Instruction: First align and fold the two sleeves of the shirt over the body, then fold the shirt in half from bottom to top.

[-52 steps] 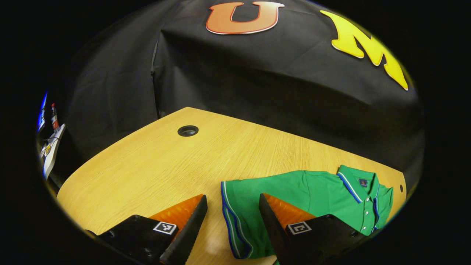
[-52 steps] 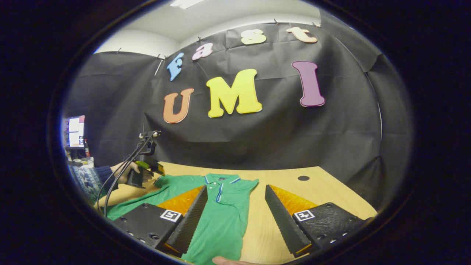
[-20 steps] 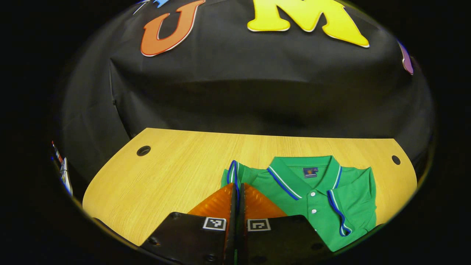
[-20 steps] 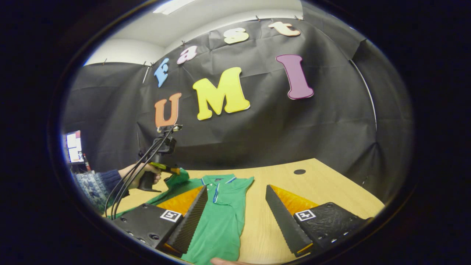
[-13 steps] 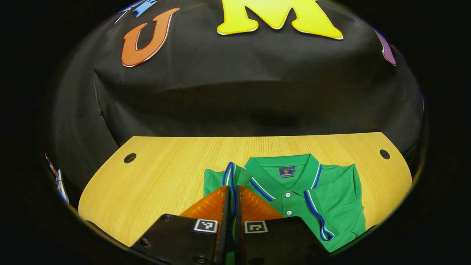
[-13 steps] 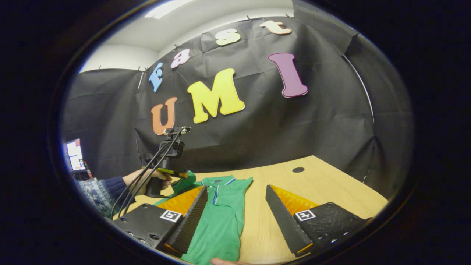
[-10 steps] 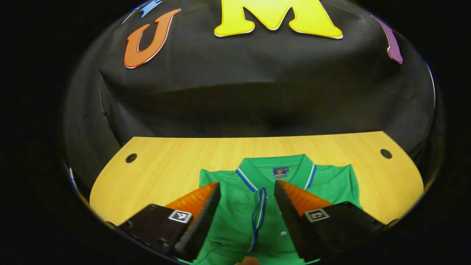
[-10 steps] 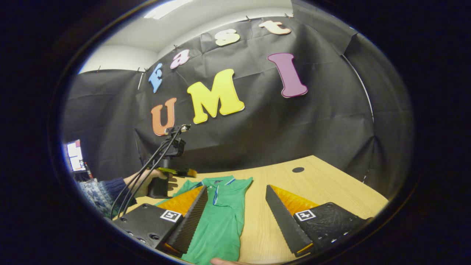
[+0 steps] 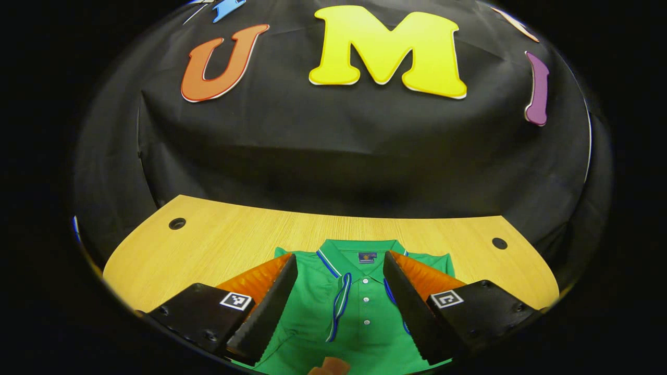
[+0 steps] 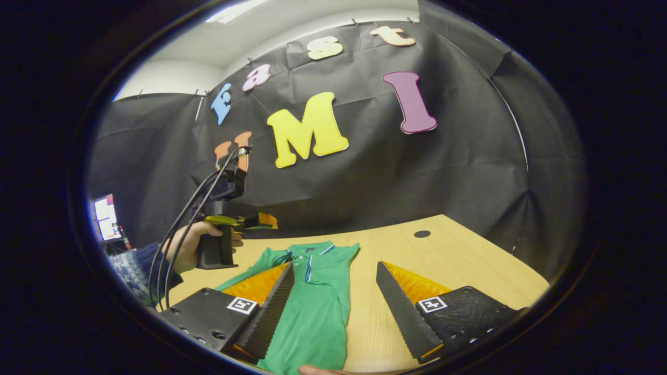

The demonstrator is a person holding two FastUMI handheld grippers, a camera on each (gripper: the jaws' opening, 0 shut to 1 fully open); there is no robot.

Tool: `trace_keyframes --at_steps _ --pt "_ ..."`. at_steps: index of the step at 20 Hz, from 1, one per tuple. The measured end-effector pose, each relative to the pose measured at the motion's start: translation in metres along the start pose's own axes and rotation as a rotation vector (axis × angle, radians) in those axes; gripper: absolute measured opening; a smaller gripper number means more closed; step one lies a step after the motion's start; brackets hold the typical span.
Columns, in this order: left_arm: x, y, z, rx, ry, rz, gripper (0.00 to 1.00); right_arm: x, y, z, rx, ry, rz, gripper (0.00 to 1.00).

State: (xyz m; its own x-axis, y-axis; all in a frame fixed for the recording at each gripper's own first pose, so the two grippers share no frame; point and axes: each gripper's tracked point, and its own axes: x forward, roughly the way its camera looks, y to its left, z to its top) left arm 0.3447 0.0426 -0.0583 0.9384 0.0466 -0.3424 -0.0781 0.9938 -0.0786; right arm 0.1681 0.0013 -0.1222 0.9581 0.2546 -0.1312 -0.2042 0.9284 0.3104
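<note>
The green polo shirt (image 9: 359,312) lies flat on the wooden table (image 9: 224,239), collar toward the wall. Both sleeves lie folded over its body, their blue-and-white cuffs (image 9: 338,304) near the button placket. My left gripper (image 9: 338,258) hovers open above the chest with nothing between its fingers. In the right gripper view the shirt (image 10: 318,307) runs lengthwise, and a hand (image 10: 187,245) holds the left gripper (image 10: 260,221) raised above the shirt's collar end. My right gripper (image 10: 334,265) stands open over the shirt's right edge, holding nothing.
The table has round cable holes at the far left (image 9: 177,224) and far right (image 9: 499,243). A fingertip (image 9: 325,366) shows at the bottom edge. Bare wood (image 10: 448,260) lies to the right of the shirt. The black booth wall stands behind.
My left gripper carried the left sleeve over the body, opened and let it go, then rose and drew back. The right gripper stayed open and almost still.
</note>
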Motion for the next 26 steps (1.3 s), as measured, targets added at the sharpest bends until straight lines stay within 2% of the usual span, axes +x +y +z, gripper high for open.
trace_keyframes --at_steps 5,6,7,8,11,13,14,15,18,21,24,26 --pt "-0.088 0.028 0.005 0.034 -0.088 -0.011 1.0 -0.029 0.016 0.026 -0.055 -0.066 -0.026 0.96" --pt "-0.107 0.034 -0.001 0.041 -0.095 -0.012 1.0 -0.033 0.019 0.028 -0.076 -0.075 -0.032 0.91" --pt "-0.125 0.04 -0.007 0.051 -0.106 -0.015 1.0 -0.037 0.02 0.03 -0.097 -0.076 -0.047 0.96" --pt "-0.142 0.049 -0.013 0.06 -0.125 -0.006 1.0 -0.042 0.021 0.03 -0.117 -0.075 -0.065 0.96" --pt "-0.186 0.071 -0.05 0.078 -0.139 0.006 1.0 -0.066 0.021 0.028 -0.179 -0.08 -0.12 0.96" --pt "-0.212 0.081 -0.079 0.064 -0.125 0.005 1.0 -0.085 0.026 0.018 -0.204 -0.078 -0.124 0.96" --pt "-0.224 0.088 -0.09 0.058 -0.125 0.0 1.0 -0.094 0.029 0.015 -0.213 -0.079 -0.121 0.92" --pt "-0.237 0.098 -0.104 0.055 -0.126 0.007 1.0 -0.101 0.028 0.017 -0.208 -0.074 -0.145 0.96" --pt "-0.268 0.118 -0.138 0.051 -0.118 0.029 1.0 -0.125 0.027 0.014 -0.22 -0.089 -0.16 0.96" --pt "-0.294 0.131 -0.171 0.038 -0.11 0.035 1.0 -0.149 0.023 -0.015 -0.212 -0.063 -0.148 0.96" --pt "-0.305 0.136 -0.205 0.032 -0.103 0.018 1.0 -0.164 0.021 -0.057 -0.185 0.01 -0.138 0.96" --pt "-0.305 0.136 -0.232 0.033 -0.062 0.013 1.0 -0.165 0.021 -0.089 -0.211 0.074 -0.142 0.96"
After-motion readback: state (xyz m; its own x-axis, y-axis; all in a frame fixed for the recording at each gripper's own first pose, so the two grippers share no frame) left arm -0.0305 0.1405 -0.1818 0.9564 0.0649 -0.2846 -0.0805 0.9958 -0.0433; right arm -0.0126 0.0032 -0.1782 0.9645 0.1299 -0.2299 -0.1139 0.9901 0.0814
